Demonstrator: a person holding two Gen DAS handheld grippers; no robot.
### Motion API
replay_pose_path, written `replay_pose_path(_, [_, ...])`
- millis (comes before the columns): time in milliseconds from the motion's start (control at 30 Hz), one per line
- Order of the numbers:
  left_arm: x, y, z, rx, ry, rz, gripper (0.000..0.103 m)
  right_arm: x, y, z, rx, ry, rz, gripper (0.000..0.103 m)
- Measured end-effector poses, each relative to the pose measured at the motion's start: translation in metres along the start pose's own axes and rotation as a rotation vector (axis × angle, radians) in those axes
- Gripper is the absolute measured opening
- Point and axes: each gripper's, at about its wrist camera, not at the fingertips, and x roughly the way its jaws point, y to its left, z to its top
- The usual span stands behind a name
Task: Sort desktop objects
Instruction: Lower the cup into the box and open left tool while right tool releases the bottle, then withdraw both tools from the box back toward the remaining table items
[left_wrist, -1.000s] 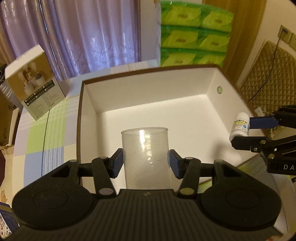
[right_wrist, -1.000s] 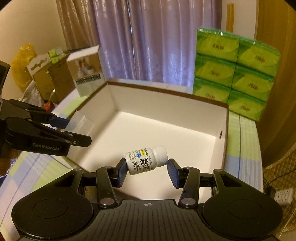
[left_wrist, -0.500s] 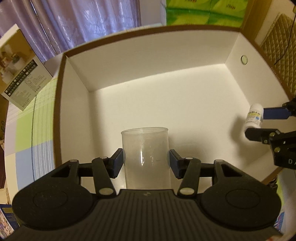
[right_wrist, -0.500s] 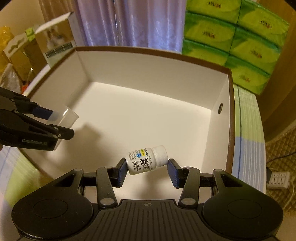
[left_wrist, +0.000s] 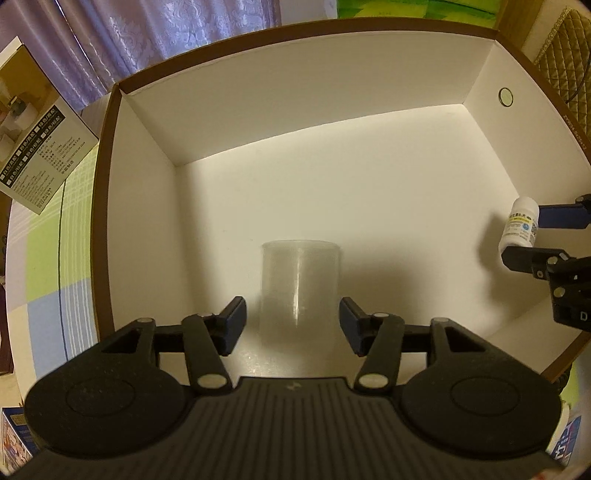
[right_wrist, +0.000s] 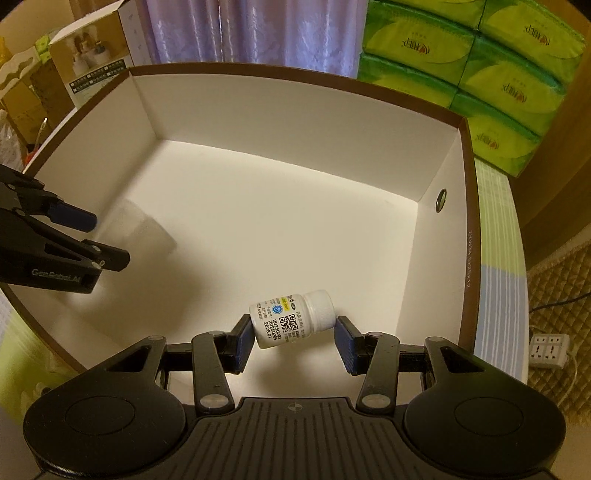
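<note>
both hand-held grippers reach into the same white box (left_wrist: 280, 107). left hand-held gripper (left_wrist: 292, 320) has its blue pads (left_wrist: 236, 317) spread, with a small gap on each side of the clear cup (left_wrist: 300, 284), so it is open and not pinching. the cup stands upright on the box floor near the box's near-left corner; in the right wrist view it shows as a faint, blurred shape (right_wrist: 147, 236) just past the left hand-held gripper (right_wrist: 88, 236), and whether anything touches it there cannot be told.

right hand-held gripper (right_wrist: 293, 334) has the white bottle (right_wrist: 291, 318) between its pads. the bottle lies tilted, cap toward the right pad, base against the left pad; a thin gap seems to show at the cap side, so whether the grip is closed cannot be told. whether it rests on the floor is also unclear. in the left wrist view the bottle (left_wrist: 519, 226) sits between the right hand-held gripper's fingers (left_wrist: 524, 238) by the box's right wall.

the box has a brown rim and a small round hole (right_wrist: 440, 199) in its right wall. it sits on a counter (left_wrist: 51, 251) with a green, blue and white checked cloth. beyond the far right corner is a stack of green tissue packs (right_wrist: 472, 66); beyond the far left corner, a carton (right_wrist: 92, 62) and purple curtains (left_wrist: 177, 37). a power strip (right_wrist: 548, 350) lies on the floor to the right.
</note>
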Motion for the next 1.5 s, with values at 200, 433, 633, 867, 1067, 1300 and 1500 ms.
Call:
replay_pose_path(200, [-0.005,0.001,0.000,0.001,-0.016,-0.004,0.064,-0.001,0.003,0.000,0.002,-0.012,-0.024,0.044])
replay_pose_path(433, [-0.017,0.001,-0.003,-0.004,-0.045,-0.020,0.070,-0.014,0.003,-0.002,-0.001,-0.060,0.000,0.065])
replay_pose_path(633, [-0.033,-0.002,-0.007,0.005,-0.082,-0.012,0.078,-0.027,0.006,-0.005,0.004,-0.096,-0.008,0.081])
replay_pose_path(867, [-0.056,0.000,-0.013,-0.021,-0.132,-0.014,0.086,-0.046,0.010,-0.008,0.022,-0.147,-0.004,0.093])
replay_pose_path(1067, [-0.085,0.000,-0.022,-0.040,-0.189,-0.005,0.092,-0.069,0.012,-0.014,0.046,-0.196,-0.002,0.099])
replay_pose_path(1300, [-0.122,0.000,-0.040,-0.065,-0.262,0.002,0.094,-0.101,0.012,-0.026,0.074,-0.258,0.007,0.101])
replay_pose_path(1500, [-0.155,0.005,-0.065,-0.091,-0.328,0.011,0.099,-0.135,0.014,-0.044,0.094,-0.324,0.018,0.101])
